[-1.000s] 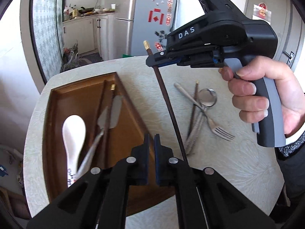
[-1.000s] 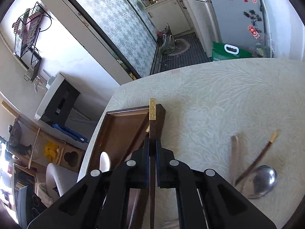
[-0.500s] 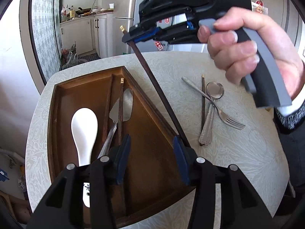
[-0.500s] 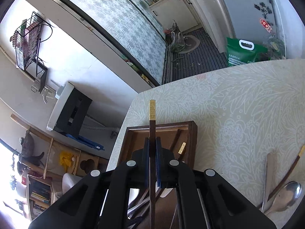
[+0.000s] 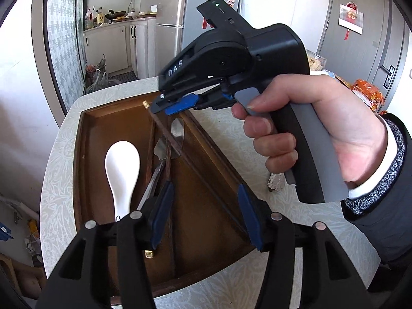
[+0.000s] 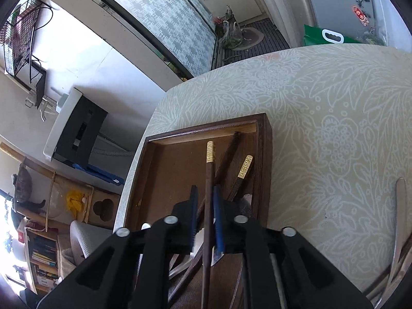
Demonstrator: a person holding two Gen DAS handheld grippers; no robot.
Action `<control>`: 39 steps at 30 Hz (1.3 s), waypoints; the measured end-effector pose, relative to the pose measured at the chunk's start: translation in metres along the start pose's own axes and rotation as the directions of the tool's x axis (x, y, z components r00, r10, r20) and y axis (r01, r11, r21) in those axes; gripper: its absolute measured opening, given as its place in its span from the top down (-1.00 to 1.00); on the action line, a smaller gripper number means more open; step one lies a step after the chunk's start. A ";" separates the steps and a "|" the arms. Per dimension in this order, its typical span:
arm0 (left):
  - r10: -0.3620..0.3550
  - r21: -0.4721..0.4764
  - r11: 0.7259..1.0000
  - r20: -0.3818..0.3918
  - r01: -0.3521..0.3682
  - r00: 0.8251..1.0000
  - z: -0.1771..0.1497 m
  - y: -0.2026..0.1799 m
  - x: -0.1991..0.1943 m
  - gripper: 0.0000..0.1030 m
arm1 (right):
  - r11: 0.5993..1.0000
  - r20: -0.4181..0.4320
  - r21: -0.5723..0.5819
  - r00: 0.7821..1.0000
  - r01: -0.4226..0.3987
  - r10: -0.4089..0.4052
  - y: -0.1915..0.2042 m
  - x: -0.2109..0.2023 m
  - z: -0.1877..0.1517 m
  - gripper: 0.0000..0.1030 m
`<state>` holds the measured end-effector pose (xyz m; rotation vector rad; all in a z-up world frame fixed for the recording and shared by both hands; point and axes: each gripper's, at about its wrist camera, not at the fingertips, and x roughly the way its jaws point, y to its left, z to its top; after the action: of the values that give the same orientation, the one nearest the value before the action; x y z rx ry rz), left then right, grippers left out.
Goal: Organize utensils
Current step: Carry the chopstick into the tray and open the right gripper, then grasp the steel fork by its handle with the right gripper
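A dark wooden tray (image 5: 87, 159) lies on the pale patterned table. It holds a white spoon (image 5: 122, 170), a knife (image 5: 164, 152) and a gold-tipped chopstick (image 6: 244, 170). My right gripper (image 5: 164, 105) holds another dark gold-tipped chopstick (image 5: 180, 146) low over the tray, slanting along its right wall; in the right wrist view (image 6: 209, 180) the chopstick sits between slightly parted pads, gold end toward the far wall. My left gripper (image 5: 206, 216) is open and empty above the tray's near end.
To the right of the tray, on the table (image 6: 334, 128), lie metal utensil handles (image 6: 399, 231), with one handle end (image 5: 275, 181) showing under the right hand. A fridge (image 5: 195, 25) and kitchen cabinets stand beyond the table. Snack bags (image 5: 365, 95) sit far right.
My right gripper has carried the chopstick left and down over the tray, and its pads have parted slightly. My left gripper has gone from shut to wide open.
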<state>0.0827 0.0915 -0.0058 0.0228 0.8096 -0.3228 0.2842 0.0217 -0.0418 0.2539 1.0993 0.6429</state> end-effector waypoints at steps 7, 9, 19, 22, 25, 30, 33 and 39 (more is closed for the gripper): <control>-0.079 0.061 0.995 0.001 0.079 0.997 -0.002 -0.035 0.001 -0.17 | 0.991 0.066 -0.111 0.995 0.075 -0.068 -0.019 -0.073 -0.010 -0.29; -0.097 0.086 0.991 -0.009 0.098 0.995 -0.001 -0.048 0.007 -0.17 | 0.988 0.087 -0.106 0.991 0.110 -0.101 -0.038 -0.095 -0.014 -0.30; -0.185 0.123 0.974 -0.063 0.192 0.981 0.007 -0.106 0.039 -0.17 | 0.985 0.088 -0.043 0.983 0.164 -0.160 -0.120 -0.137 -0.038 0.14; -0.215 0.105 0.969 -0.081 0.223 0.973 0.008 -0.117 0.050 -0.17 | 0.982 0.050 -0.083 0.985 0.168 -0.164 -0.120 -0.124 -0.039 0.41; -0.226 0.109 0.965 -0.101 0.236 0.969 0.009 -0.128 0.058 -0.17 | 0.969 0.012 -0.142 0.979 0.204 -0.204 -0.112 -0.103 -0.041 0.44; -0.225 0.111 0.965 -0.109 0.237 0.968 0.011 -0.138 0.065 -0.17 | 0.932 0.000 -0.212 0.954 0.293 -0.299 -0.101 -0.080 -0.045 0.44; -0.224 0.100 0.967 -0.108 0.234 0.969 0.012 -0.138 0.067 -0.17 | 0.909 -0.002 -0.251 0.939 0.333 -0.344 -0.100 -0.071 -0.048 0.44; -0.237 0.053 0.968 -0.117 0.244 0.965 0.013 -0.133 0.070 -0.17 | 0.901 0.027 -0.229 0.928 0.367 -0.371 -0.106 -0.069 -0.048 0.71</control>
<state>0.0979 -0.0559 -0.0335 0.0048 0.9121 -0.5829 0.2584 -0.1092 -0.0641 -0.1620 1.0428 0.4252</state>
